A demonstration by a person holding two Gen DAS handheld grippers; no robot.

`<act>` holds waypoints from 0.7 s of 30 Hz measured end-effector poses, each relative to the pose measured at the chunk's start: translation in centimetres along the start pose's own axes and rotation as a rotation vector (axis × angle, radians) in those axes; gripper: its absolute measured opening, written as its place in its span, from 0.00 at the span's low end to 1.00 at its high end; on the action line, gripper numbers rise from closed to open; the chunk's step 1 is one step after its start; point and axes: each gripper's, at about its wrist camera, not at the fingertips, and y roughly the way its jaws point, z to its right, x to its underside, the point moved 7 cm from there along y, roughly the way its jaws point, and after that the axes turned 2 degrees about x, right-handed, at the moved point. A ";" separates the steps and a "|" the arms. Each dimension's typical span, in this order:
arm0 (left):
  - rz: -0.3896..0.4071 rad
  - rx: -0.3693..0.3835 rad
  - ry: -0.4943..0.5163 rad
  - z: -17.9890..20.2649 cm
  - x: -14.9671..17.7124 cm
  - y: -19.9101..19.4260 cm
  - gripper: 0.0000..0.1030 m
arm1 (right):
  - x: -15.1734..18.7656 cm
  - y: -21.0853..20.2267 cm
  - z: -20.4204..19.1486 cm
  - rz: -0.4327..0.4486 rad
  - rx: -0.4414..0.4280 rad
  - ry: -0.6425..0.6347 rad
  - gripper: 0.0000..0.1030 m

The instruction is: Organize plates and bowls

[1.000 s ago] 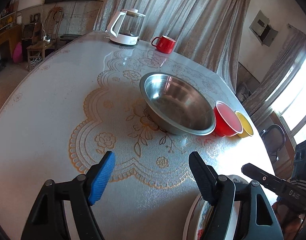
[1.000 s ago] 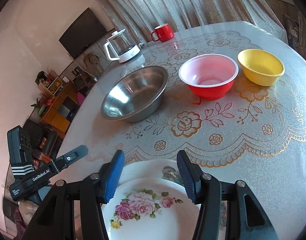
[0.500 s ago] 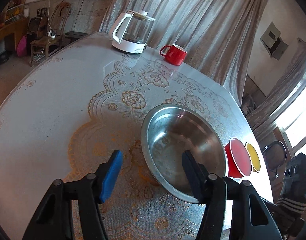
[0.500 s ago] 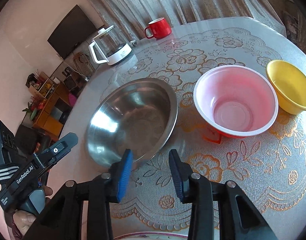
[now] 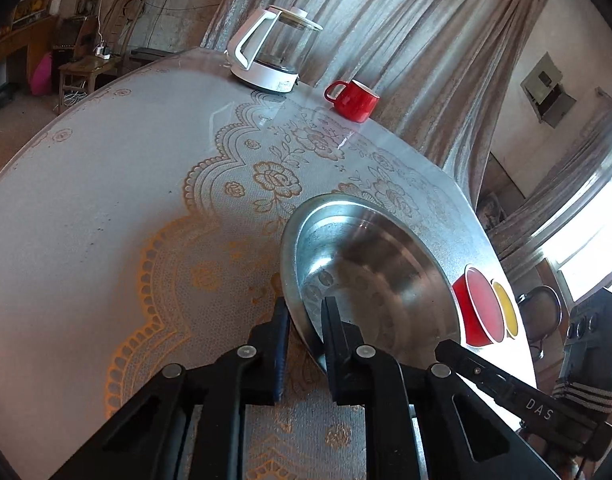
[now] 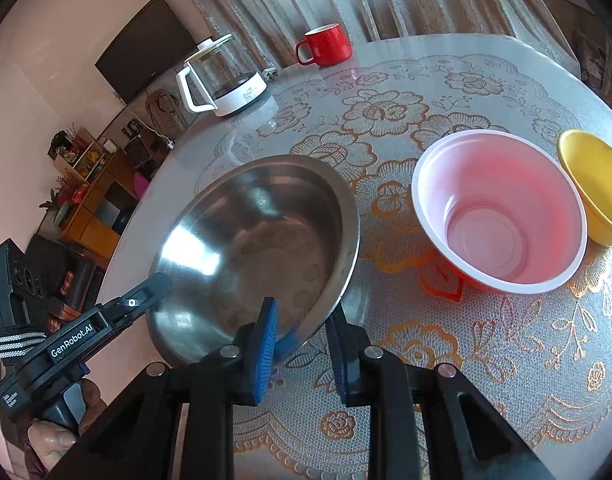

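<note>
A wide steel bowl [image 5: 378, 272] stands on the lace-patterned table. My left gripper [image 5: 306, 316] is shut on its near-left rim, one finger inside and one outside. In the right wrist view the same steel bowl [image 6: 258, 240] has its near rim between the jaws of my right gripper [image 6: 302, 320]. Those jaws are closing, with a small gap still showing at the inner blue pad. To the right of the steel bowl sit a red bowl [image 6: 498, 208] with a white inside and a yellow bowl [image 6: 594, 184].
A glass kettle [image 5: 274, 56] on a white base and a red mug [image 5: 354, 100] stand at the table's far edge by the curtain. The table edge [image 6: 154, 184] drops off left of the steel bowl. A person's hand [image 6: 50, 436] holds the left gripper's handle.
Both grippers moved forward from the flowered plates to the steel bowl, and both pairs of jaws narrowed around its rim. The plates have dropped out of view.
</note>
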 end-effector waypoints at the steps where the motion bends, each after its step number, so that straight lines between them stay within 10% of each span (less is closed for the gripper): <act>1: 0.004 0.000 -0.008 -0.2 0.3 -0.7 0.16 | 0.2 0.0 -0.4 -0.004 -0.004 -0.006 0.23; 21: 0.080 -0.064 -0.076 -4.7 9.9 -12.8 0.19 | 8.7 -2.2 -7.6 -0.087 -0.097 -0.187 0.23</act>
